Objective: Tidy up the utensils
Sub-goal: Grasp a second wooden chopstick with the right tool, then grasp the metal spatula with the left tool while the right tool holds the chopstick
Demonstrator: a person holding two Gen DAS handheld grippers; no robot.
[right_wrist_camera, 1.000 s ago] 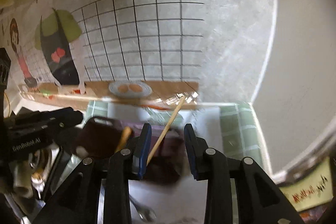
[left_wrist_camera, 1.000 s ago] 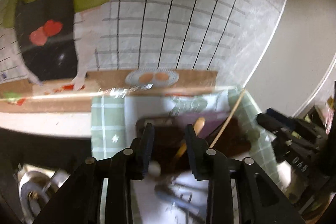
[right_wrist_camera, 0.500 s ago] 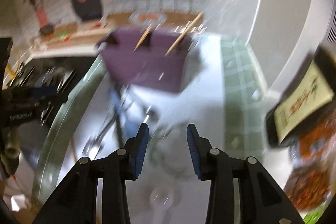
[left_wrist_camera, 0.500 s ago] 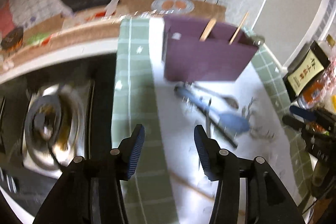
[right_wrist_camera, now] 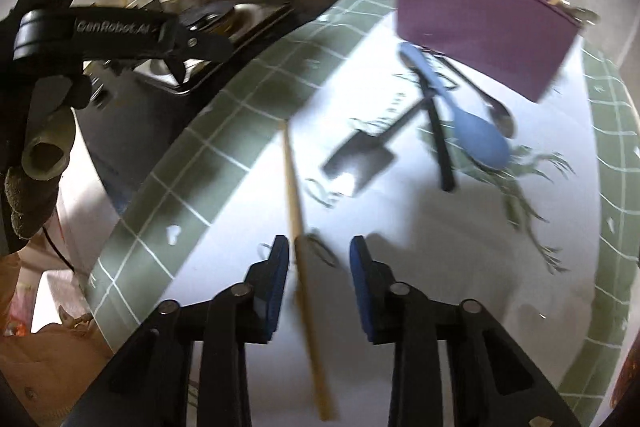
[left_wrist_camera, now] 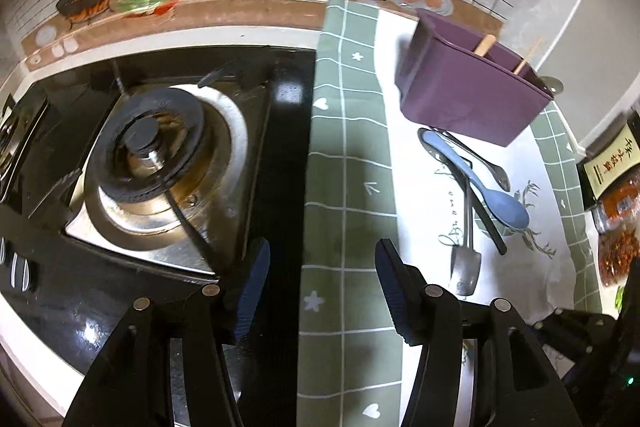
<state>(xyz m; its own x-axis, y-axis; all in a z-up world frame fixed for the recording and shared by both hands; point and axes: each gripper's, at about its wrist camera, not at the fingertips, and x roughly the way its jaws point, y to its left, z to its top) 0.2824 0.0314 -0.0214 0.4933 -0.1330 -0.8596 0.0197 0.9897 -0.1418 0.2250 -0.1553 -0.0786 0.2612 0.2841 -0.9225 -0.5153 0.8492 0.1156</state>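
Chopstick (right_wrist_camera: 298, 223), wooden, lies on the placemat (right_wrist_camera: 168, 187) and runs lengthwise between the fingers of the right gripper (right_wrist_camera: 319, 259); jaws parted, not pinching it. Left gripper (left_wrist_camera: 322, 277) is wide apart, holding nothing, hovering over the seam between placemat and gas stove (left_wrist_camera: 152, 155). Landmark: purple utensil holder (left_wrist_camera: 472, 95) at the far end of the placemat, two wooden sticks (left_wrist_camera: 485, 45) poking out of it. Just in front of the holder, piled and crossing: blue spoon (left_wrist_camera: 480, 183), metal spoon (left_wrist_camera: 484, 163), black-handled utensil (right_wrist_camera: 440, 147), small metal spatula (left_wrist_camera: 466, 267). The chopstick sits nearer than that pile, apart from it.
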